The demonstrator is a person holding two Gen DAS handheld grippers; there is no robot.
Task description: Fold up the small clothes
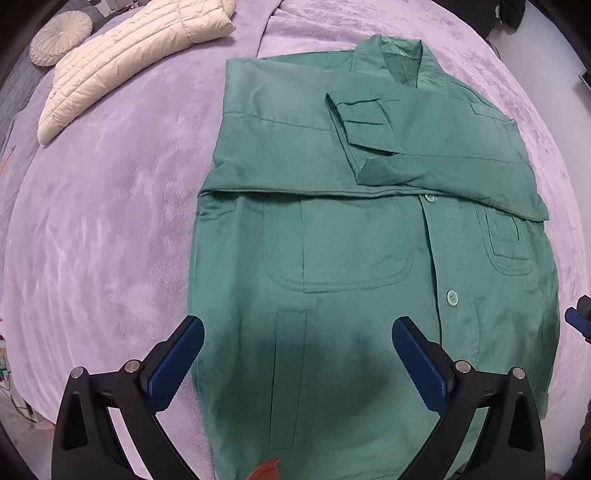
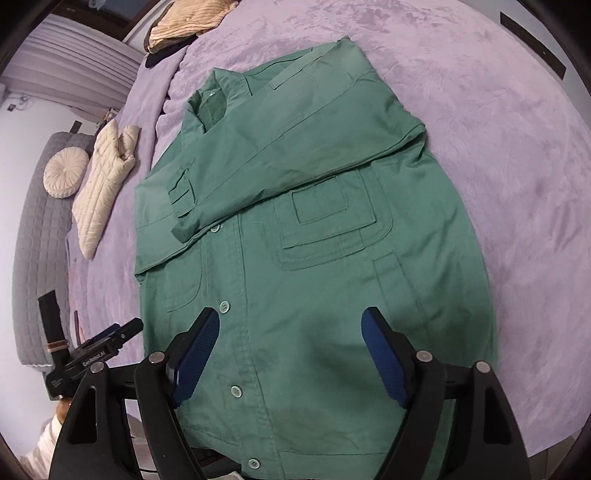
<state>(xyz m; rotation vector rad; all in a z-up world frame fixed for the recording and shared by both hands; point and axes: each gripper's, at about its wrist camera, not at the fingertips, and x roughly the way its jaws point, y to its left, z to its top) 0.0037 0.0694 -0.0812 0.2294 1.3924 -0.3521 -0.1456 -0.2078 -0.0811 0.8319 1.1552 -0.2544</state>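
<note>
A green button-up shirt (image 1: 351,240) lies flat on the lilac bedspread (image 1: 110,221), collar at the far end, both sleeves folded across the chest. In the right wrist view the same shirt (image 2: 314,240) fills the middle. My left gripper (image 1: 297,328) hangs over the shirt's lower left part, jaws wide apart with nothing between the blue pads. My right gripper (image 2: 290,325) hovers above the lower button placket, also open and holding nothing. The left gripper's body (image 2: 96,350) shows at the left edge of the right wrist view. A blue tip of the right gripper (image 1: 580,321) peeks in at the right edge.
A cream quilted jacket (image 1: 129,62) and a round cushion (image 1: 59,37) lie at the far left of the bed. A folded beige corduroy garment (image 2: 188,22) sits near the far edge. A grey padded headboard (image 2: 40,236) borders the left side. A sleeve (image 2: 40,446) shows bottom left.
</note>
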